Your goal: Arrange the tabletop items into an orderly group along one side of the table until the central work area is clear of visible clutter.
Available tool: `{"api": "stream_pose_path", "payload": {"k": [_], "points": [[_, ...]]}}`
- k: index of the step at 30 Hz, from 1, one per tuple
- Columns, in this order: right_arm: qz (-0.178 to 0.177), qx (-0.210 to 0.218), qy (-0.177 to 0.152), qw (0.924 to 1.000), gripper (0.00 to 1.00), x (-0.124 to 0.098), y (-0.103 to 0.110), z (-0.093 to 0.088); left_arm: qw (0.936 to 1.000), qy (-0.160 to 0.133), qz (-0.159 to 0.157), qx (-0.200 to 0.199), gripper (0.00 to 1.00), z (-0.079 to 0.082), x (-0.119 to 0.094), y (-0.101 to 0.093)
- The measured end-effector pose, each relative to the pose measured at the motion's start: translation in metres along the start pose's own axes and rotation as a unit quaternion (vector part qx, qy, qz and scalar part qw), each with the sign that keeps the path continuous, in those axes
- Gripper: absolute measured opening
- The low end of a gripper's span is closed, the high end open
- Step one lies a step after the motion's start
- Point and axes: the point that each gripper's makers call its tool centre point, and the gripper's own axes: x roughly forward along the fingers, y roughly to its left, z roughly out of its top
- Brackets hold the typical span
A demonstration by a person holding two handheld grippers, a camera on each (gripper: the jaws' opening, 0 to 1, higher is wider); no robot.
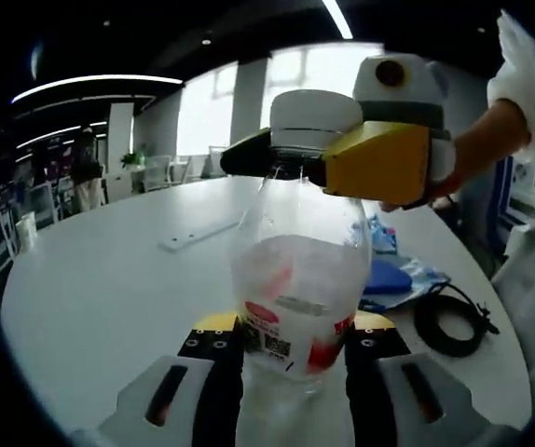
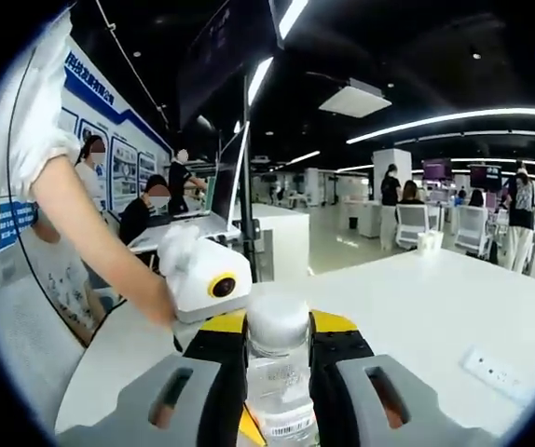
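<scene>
A clear plastic bottle with a red and white label and a white cap stands upright in the middle of the left gripper view. My left gripper is shut on its lower body, one jaw on each side of the label. My right gripper comes in from the right and is shut on the cap. In the right gripper view the cap sits between the jaws of my right gripper, with the bottle's neck below it.
The white table carries a flat white strip, blue packets and a coiled black cable at the right. A socket strip lies on the table. A person's arm reaches in; people sit behind.
</scene>
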Motion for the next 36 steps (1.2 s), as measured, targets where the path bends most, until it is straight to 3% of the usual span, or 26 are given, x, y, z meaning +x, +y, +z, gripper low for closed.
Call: {"api": "stream_pose_path", "payload": {"k": [20,33,36], "points": [[-0.011,0.015,-0.027,0.9995,0.21,-0.0038,-0.0012,0.0008,0.9999,-0.007,-0.008,0.006,0.39,0.0006,-0.0004,-0.0012],[-0.018,0.018,-0.023,0.9994,0.22,-0.0010,-0.0027,0.0011,0.9999,-0.002,-0.002,-0.012,0.41,-0.0008,-0.0011,-0.0007],[-0.020,0.020,-0.016,0.9995,0.28,0.0020,-0.0014,0.0005,0.9999,-0.003,0.002,-0.014,0.43,-0.0003,-0.0021,-0.0006]]}}
